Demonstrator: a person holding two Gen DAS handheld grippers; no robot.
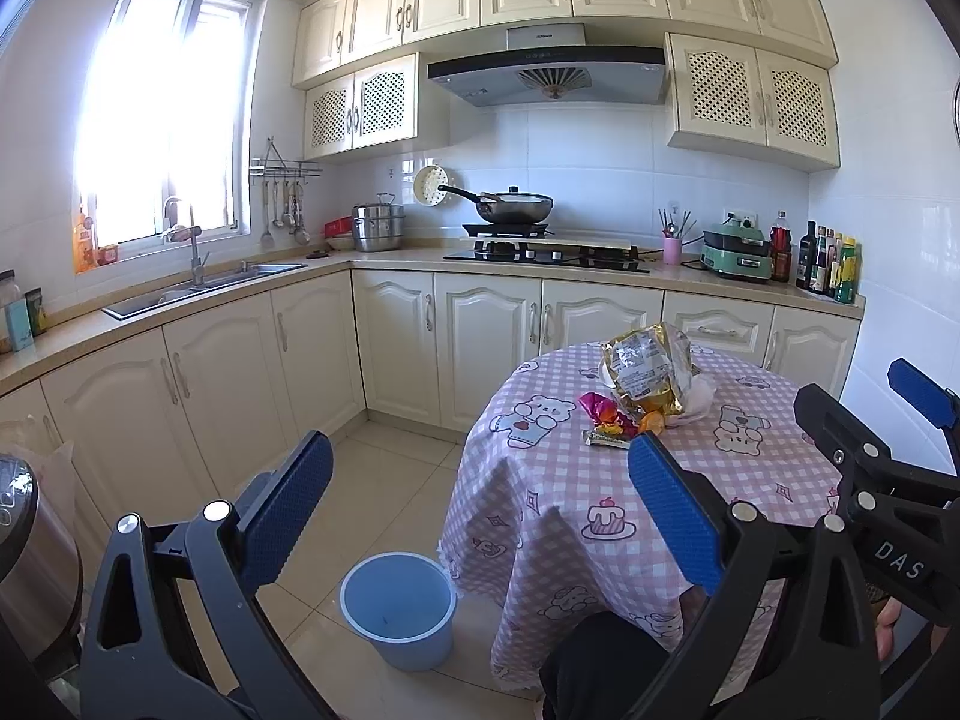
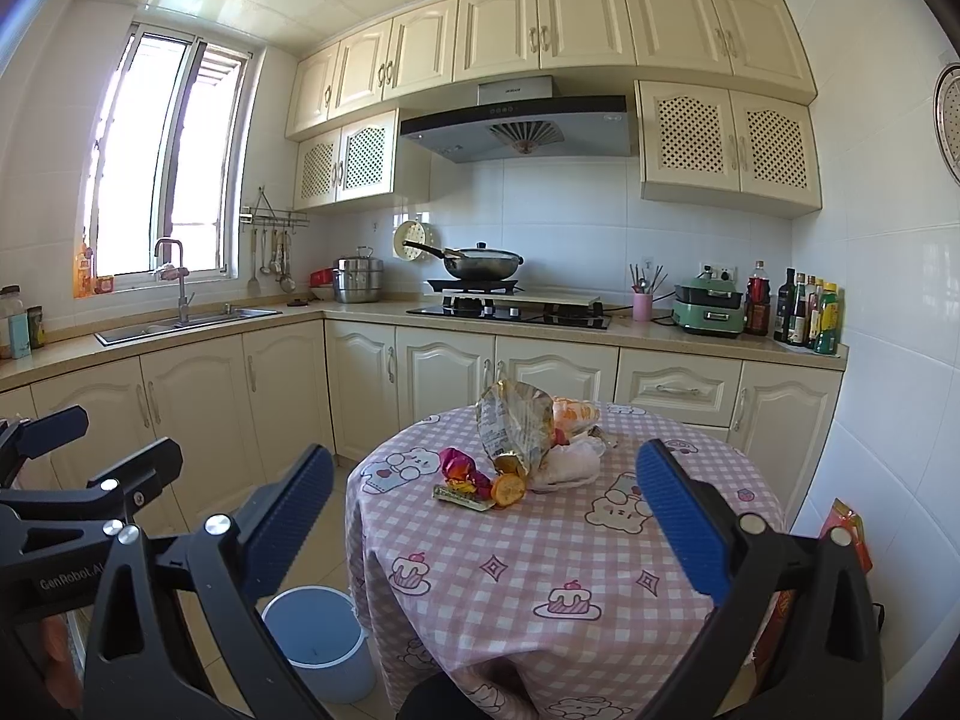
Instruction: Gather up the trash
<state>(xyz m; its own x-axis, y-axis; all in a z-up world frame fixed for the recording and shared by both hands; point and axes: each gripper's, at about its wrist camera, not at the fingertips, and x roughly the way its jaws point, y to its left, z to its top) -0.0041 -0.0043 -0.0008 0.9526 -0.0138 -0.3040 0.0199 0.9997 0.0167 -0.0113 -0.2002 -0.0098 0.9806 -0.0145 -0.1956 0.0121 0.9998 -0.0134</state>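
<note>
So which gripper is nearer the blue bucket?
Left. The left gripper hangs almost over the blue bucket on the floor; the right gripper sits over the table, bucket off to its left.

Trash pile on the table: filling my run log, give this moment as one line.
phase: pre-grasp | left gripper: open | right gripper: open | trash pile: on table | bucket: on floor

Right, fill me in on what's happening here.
A person holds a claw in each hand, facing a round table in a kitchen. Both the left claw and right claw are open and empty. A pile of wrappers lies untouched on the table; a blue bucket waits on the floor beside it.
</note>
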